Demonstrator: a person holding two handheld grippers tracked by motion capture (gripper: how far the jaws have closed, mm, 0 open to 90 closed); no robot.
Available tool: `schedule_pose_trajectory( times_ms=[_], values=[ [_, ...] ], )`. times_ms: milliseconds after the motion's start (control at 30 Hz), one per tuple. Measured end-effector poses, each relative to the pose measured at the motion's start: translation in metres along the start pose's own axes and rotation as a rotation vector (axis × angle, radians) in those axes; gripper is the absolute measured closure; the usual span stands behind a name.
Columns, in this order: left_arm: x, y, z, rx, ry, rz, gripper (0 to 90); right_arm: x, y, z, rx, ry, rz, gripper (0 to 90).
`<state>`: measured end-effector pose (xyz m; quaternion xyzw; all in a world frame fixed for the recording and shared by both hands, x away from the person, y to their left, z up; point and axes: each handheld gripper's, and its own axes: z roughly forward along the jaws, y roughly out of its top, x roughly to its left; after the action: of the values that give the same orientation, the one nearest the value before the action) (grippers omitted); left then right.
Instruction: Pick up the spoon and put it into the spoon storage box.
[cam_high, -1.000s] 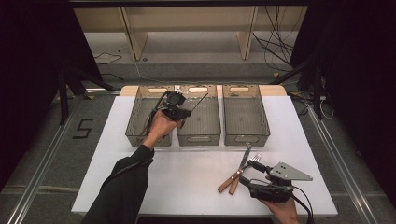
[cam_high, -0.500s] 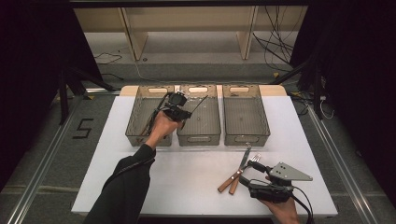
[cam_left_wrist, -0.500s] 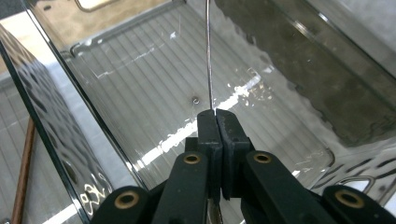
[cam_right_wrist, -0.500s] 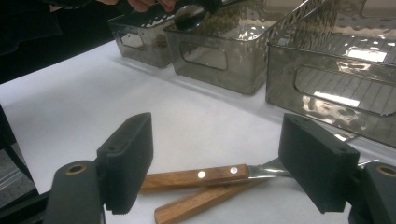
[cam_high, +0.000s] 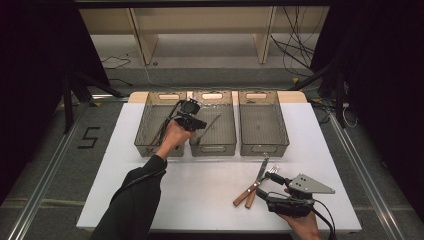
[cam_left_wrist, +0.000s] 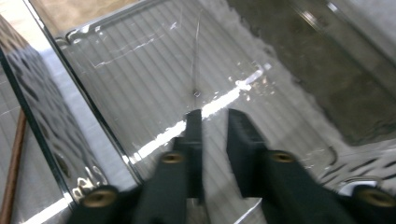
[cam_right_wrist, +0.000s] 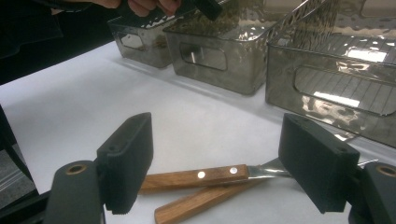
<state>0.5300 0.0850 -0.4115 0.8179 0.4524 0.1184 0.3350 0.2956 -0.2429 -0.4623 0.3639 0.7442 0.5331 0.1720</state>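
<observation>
A: High view, nearest first: the right gripper (cam_high: 272, 187) sits low at the table's (cam_high: 200, 185) near edge, jaws spread wide and holding nothing. Just beyond its tips lie two pieces of cutlery with wooden handles, crossed on the white top: a table knife (cam_high: 255, 180) and a fork (cam_high: 261, 181).

B: And the right gripper view agrees: both wooden handles (cam_right_wrist: 196, 179) lie between the open pads, untouched.

A: Farther back, the left gripper (cam_high: 192, 117) hangs over the middle bin (cam_high: 212, 148) of three. Its jaws have just been opening and now stand a narrow way apart. In the left gripper view nothing is between them; a thin metal piece (cam_left_wrist: 197, 51) lies on the ribbed floor beyond the tips.

B: That matches the slim utensil (cam_high: 209, 127) lying slantwise in the middle bin. The left bin (cam_high: 150, 150) holds something with a brown handle; the right bin (cam_high: 263, 148) looks empty.

A: So I judge this the drop-off step of sorting cutlery into bins, just finishing.

B: Next, I'd say, the left gripper lifts clear, and the right closes on one handle without dragging the other along.
</observation>
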Motion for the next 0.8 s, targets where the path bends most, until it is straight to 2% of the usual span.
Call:
schedule_pose_trajectory(
  times_ms=[67, 233, 433, 600, 800],
  values=[
    [-0.001, 0.001, -0.005, -0.014, -0.004, 0.006, 71.7, 0.000, 0.000, 0.000, -0.003, -0.001, -0.002, 27.1],
    [-0.006, 0.002, -0.014, -0.024, -0.015, 0.016, 58.7, 0.000, 0.000, 0.000, -0.001, -0.001, -0.003, 27.1],
    [-0.010, -0.004, -0.026, -0.049, -0.032, -0.001, 43.3, 0.000, 0.000, 0.000, 0.000, -0.002, -0.001, 27.1],
    [-0.012, -0.015, -0.040, -0.082, -0.041, -0.016, 36.6, 0.000, 0.000, 0.000, 0.001, -0.005, -0.003, 27.1],
    [-0.019, -0.032, -0.056, -0.123, -0.054, -0.009, 32.1, 0.000, 0.000, 0.000, 0.006, -0.010, 0.001, 27.1]
  ],
)
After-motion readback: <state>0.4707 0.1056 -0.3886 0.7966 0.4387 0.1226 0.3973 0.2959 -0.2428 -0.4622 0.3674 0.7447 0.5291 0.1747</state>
